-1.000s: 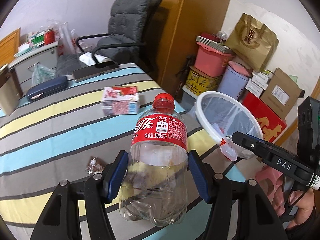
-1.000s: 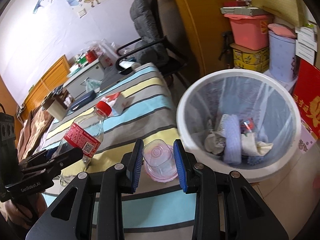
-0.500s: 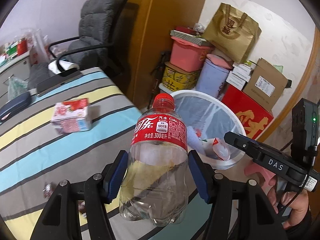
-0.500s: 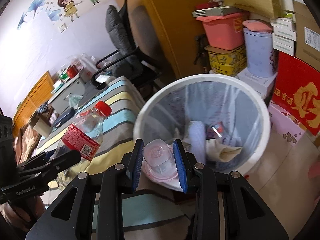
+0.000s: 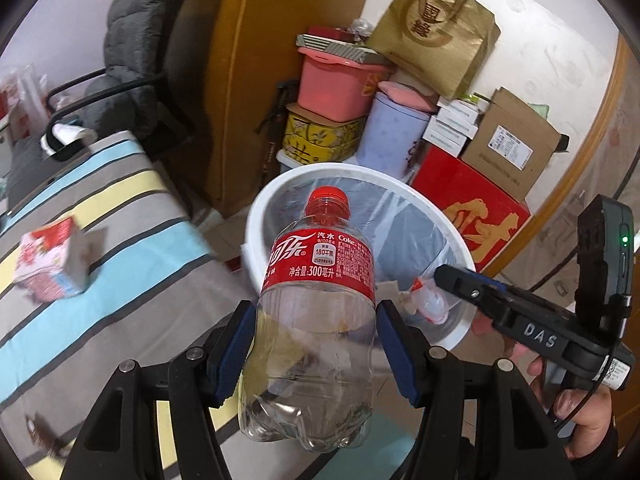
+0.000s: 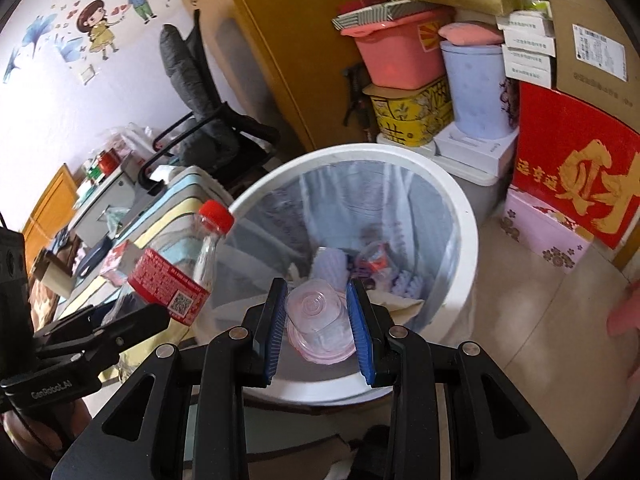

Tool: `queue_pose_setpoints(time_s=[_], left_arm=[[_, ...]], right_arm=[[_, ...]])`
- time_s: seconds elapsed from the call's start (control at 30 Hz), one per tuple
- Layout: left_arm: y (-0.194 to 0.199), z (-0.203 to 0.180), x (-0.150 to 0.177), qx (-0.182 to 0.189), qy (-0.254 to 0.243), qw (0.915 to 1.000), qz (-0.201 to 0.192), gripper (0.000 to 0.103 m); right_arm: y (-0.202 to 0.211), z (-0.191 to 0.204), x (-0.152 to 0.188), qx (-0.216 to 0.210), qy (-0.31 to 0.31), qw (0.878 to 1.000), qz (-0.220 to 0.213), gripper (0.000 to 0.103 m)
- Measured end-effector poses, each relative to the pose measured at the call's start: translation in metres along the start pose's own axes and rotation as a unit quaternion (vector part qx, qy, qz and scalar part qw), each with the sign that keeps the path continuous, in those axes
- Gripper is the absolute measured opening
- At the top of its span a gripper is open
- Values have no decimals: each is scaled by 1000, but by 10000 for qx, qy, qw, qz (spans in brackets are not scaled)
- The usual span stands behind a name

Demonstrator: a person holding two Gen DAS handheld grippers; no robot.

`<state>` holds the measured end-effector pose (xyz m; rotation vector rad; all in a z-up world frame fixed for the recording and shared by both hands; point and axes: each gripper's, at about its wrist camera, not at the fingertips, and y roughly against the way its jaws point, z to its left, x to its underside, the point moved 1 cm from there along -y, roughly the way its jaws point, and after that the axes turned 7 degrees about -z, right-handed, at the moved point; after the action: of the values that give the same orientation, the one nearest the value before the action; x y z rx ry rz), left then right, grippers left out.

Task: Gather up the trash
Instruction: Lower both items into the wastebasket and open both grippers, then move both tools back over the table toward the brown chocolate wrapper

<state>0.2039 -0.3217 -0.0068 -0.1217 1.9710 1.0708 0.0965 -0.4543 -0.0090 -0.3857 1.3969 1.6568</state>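
Soft, even indoor light fills both views, with only faint shadows. Heavy fisheye bending curves the wardrobe point(image 5: 256, 80) and walls, and black corners ring each frame. Motion blur smears the carton point(image 5: 52, 260) and striped bed cover point(image 5: 120, 240) in the left view; the clear bottle point(image 5: 316, 320) stays sharp, with small glints on its plastic.
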Motion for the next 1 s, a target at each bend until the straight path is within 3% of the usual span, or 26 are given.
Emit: queue_pose_setpoints(time_s=[0.4, 0.47, 0.53, 0.57, 1.0], left_arm=[[-33, -7, -19, 245, 30, 9997, -25, 62], [-32, -8, -22, 291, 66, 9995, -83, 62], [-30, -9, -25, 283, 72, 9995, -149, 62], [-29, -9, -26, 279, 71, 9994, -168, 62], [-2, 8, -16, 58, 164, 9997, -163, 62]], right_arm=[[-14, -15, -6, 102, -12, 9999, 114, 34], [-15, -15, -7, 91, -19, 9999, 86, 38], [-15, -15, -8, 66, -33, 10000, 47, 58], [-14, -14, -8, 66, -33, 10000, 29, 59], [4, -11, -5, 7, -20, 9999, -114, 59]])
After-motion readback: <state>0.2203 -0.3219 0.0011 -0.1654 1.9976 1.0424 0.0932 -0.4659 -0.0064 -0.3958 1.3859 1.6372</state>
